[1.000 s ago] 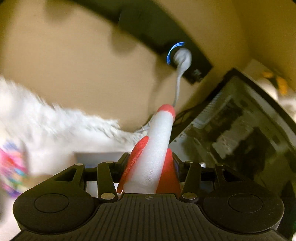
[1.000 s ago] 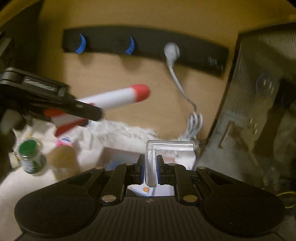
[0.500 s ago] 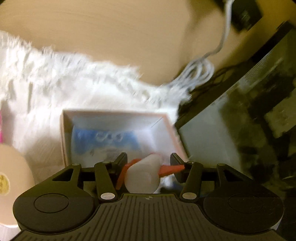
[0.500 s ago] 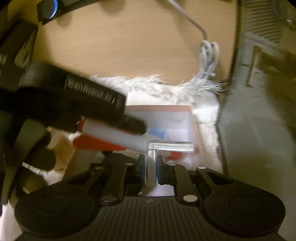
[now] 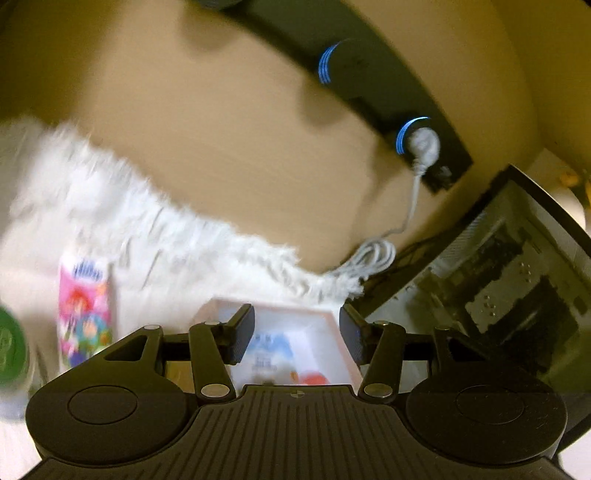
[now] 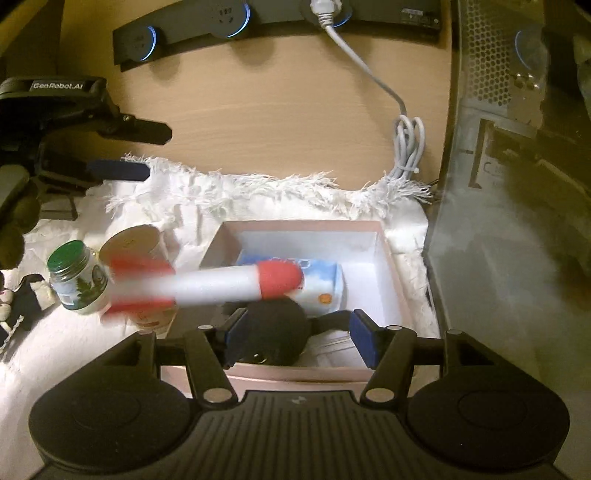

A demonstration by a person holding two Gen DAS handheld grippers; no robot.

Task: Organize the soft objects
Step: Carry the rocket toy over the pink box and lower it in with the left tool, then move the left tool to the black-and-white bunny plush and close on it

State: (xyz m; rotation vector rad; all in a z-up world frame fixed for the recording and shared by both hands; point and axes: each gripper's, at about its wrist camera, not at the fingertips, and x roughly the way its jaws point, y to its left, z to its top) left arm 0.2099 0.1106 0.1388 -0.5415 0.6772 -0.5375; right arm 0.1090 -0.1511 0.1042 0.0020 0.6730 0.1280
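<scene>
The rocket toy bars the box mouth. Jars crowd its left; a computer case walls the right.

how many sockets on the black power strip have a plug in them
1. Only the third blue-ringed socket from the left holds the white plug; the first and second are empty. Others may be out of view.

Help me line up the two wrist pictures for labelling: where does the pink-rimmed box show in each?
Left wrist: the pink-rimmed box sits low at centre, partly hidden behind the camera's own jaws.
Right wrist: the box lies at centre, open.
Shared landmark: the coiled white cable beyond the fringed cloth's far right corner.
</scene>
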